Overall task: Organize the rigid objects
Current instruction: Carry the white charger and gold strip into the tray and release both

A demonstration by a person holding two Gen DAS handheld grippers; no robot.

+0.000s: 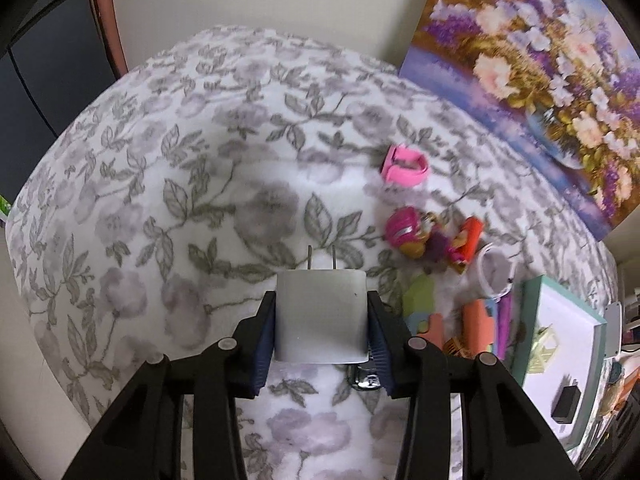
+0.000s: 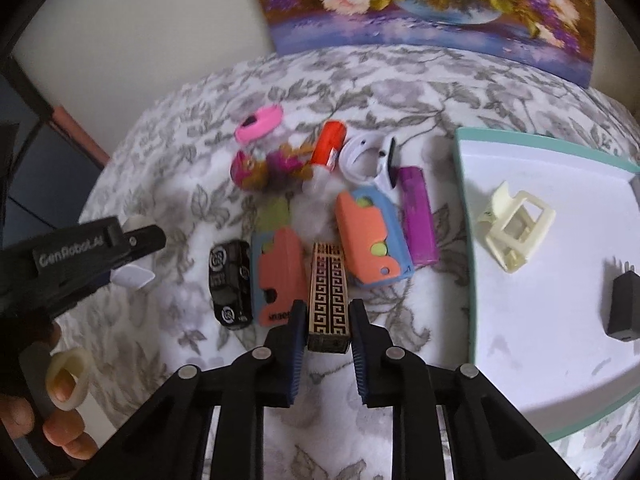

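My left gripper (image 1: pixel 322 320) is shut on a white wall charger (image 1: pixel 321 316), prongs pointing forward, held above the floral cloth. In the right wrist view the left gripper (image 2: pixel 132 256) shows at the left with the charger (image 2: pixel 134 276) in it. My right gripper (image 2: pixel 326 320) is open, its jaws on either side of the near end of a gold-and-black patterned lighter (image 2: pixel 329 294) lying on the cloth. A white tray (image 2: pixel 540 300) with a teal rim at the right holds a cream hair clip (image 2: pixel 516 232) and a black charger (image 2: pixel 624 304).
Around the lighter lie a black toy car (image 2: pixel 230 284), two orange-and-blue toys (image 2: pixel 280 276) (image 2: pixel 372 236), a purple lighter (image 2: pixel 418 216), an orange tube (image 2: pixel 330 144), a pink band (image 2: pixel 260 122), a pink figure (image 2: pixel 256 166) and a white clip (image 2: pixel 368 156). A flower painting (image 2: pixel 432 8) leans on the wall.
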